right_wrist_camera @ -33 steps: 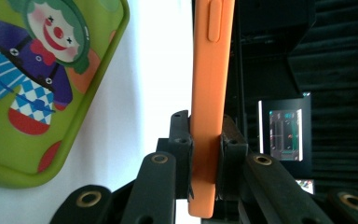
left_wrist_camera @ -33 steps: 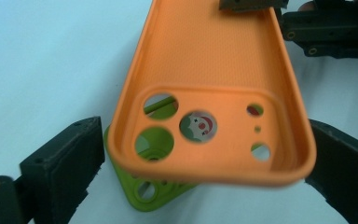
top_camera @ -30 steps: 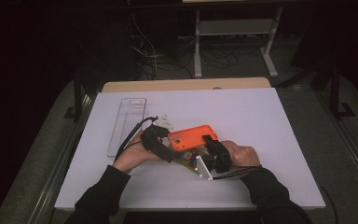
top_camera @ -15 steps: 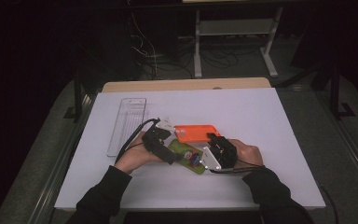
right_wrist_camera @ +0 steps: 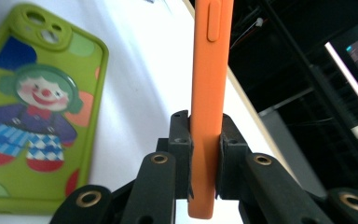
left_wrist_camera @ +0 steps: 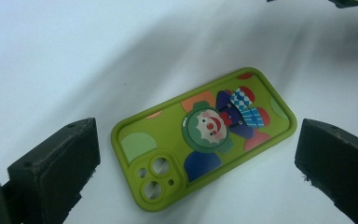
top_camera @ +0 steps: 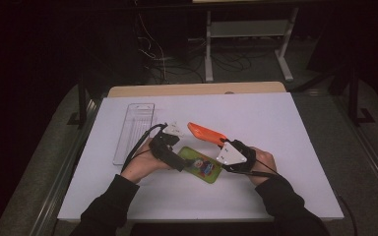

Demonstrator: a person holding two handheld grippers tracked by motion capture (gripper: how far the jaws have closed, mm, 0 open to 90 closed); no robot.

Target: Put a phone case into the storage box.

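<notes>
The right claw (right_wrist_camera: 204, 163) pinches the orange case (right_wrist_camera: 208, 93) edge-on above the counter (top_camera: 285, 128); the spread left claw (left_wrist_camera: 196, 158) straddles the flat green case (left_wrist_camera: 200, 135). Close squarely across its sides.

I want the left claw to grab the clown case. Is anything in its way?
Nothing visible is. The left gripper is open, one jaw on each side of the green clown case, with bare white table between. The orange case is held up off the table by the right gripper, away from it.
</notes>
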